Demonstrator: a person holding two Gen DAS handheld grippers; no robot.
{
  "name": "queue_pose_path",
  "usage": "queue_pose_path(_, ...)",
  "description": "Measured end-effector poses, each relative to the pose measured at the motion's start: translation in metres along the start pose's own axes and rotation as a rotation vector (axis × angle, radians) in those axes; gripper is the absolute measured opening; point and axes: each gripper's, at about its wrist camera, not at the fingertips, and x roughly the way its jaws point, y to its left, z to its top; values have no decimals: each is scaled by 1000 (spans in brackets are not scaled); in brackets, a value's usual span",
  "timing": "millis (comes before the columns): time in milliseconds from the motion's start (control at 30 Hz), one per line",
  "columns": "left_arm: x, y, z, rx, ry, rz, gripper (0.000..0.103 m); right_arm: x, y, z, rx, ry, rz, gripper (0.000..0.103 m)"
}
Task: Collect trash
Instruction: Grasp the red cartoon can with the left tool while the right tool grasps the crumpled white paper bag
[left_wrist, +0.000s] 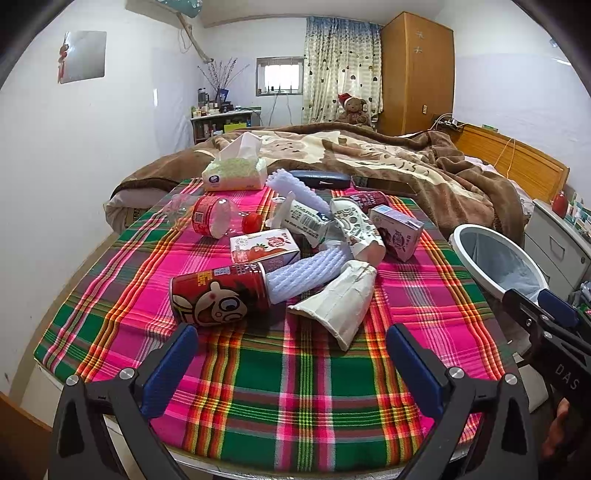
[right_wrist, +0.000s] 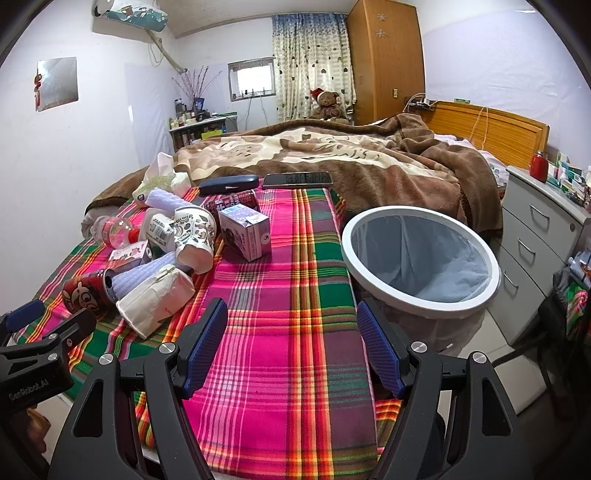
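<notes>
Left wrist view: your left gripper (left_wrist: 291, 347) hangs low over the plaid tablecloth (left_wrist: 295, 398) with its jaws spread wide, nothing between them. Just ahead sits the trash pile: a red cartoon can (left_wrist: 221, 295) on its side, a white ribbed foam sleeve (left_wrist: 306, 269) poking out of its mouth, and a crushed white paper cup (left_wrist: 340, 299) touching the sleeve on the right. Behind them are a strawberry carton (left_wrist: 264, 249), a clear plastic bottle (left_wrist: 218, 219) with a red cap, a patterned paper cup (left_wrist: 356, 229) and a purple carton (left_wrist: 399, 230). A tissue box (left_wrist: 234, 173) sits at the far edge. The white-rimmed bin (left_wrist: 498, 258) stands off the table's right side; your right gripper (left_wrist: 550, 325) is near it, state unclear from here.

Right wrist view: your right gripper (right_wrist: 291, 347) is open too, empty, hovering over bare cloth beside the bin (right_wrist: 421, 299). The trash pile lies to its left, crushed cup (right_wrist: 155, 299) nearest. Your left gripper (right_wrist: 44, 325) shows at the left edge. A glasses case (right_wrist: 229, 183) and phone (right_wrist: 297, 180) lie at the far edge.
</notes>
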Motion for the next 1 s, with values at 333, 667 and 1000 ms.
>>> queue_pose_path(333, 17, 42, 11, -48, 6, 46, 103, 18, 25, 3, -28, 33, 46, 74)
queue_pose_path(667, 46, 92, 23, -23, 26, -51, 103, 53, 62, 5, -3, 125, 182, 74)
queue_pose_path(1000, 81, 114, 32, 76, 119, -152, 103, 79, 94, 9, 13, 221, 256, 74)
